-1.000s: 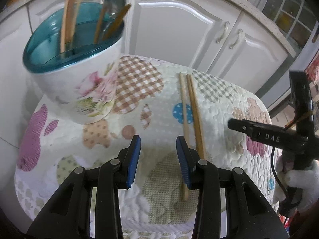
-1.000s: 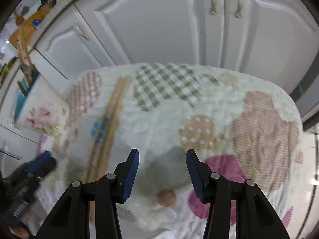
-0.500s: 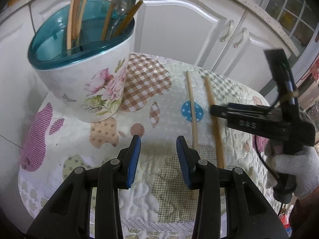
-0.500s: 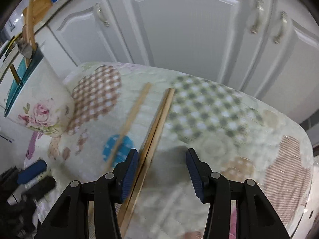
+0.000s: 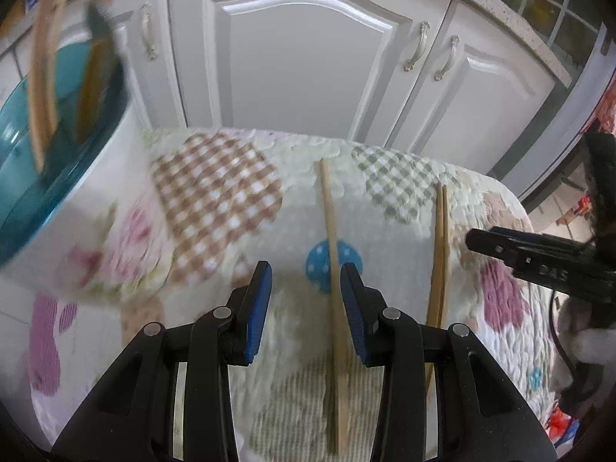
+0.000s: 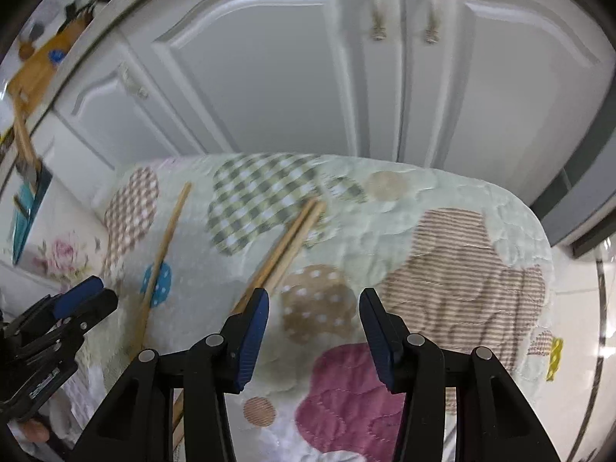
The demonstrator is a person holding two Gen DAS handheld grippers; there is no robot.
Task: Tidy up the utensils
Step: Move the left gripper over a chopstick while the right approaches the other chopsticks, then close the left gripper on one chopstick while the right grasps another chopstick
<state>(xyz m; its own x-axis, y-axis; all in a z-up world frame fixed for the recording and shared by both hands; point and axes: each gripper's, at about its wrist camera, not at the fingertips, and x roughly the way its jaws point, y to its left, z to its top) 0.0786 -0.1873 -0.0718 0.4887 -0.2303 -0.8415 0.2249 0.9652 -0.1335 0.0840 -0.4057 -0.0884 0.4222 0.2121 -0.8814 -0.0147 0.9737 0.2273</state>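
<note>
**Both claws released above chopsticks on the quilted worktop**

Left wrist view: the left claw (image 5: 306, 308) hangs over the patchwork quilt (image 5: 215, 200) that covers the worktop, its blue pads spread with nothing pressed between them. A single wooden chopstick (image 5: 334, 288) lies on the quilt running near to far, seen in the gap just beside the right-hand pad and crossing a blue dotted patch. To its right, well apart, a pair of chopsticks (image 5: 440, 254) lies side by side, touching. The right claw (image 5: 519, 248) reaches in from the right edge, just beside that pair, with a white-gloved hand (image 5: 581, 338) behind it. At far left stands the blurred floral utensil holder (image 5: 57, 192) with a teal rim, wooden utensils upright inside. White cabinet doors (image 5: 300, 57) stand beyond.

Right wrist view: the right claw (image 6: 313, 331) is released, pads spread and empty. The paired chopsticks (image 6: 287, 248) lie diagonally, their near ends passing behind the left pad. The single chopstick (image 6: 161, 258) lies further left, near the left claw (image 6: 77, 300). The holder (image 6: 46, 238) sits at the left edge.
</note>
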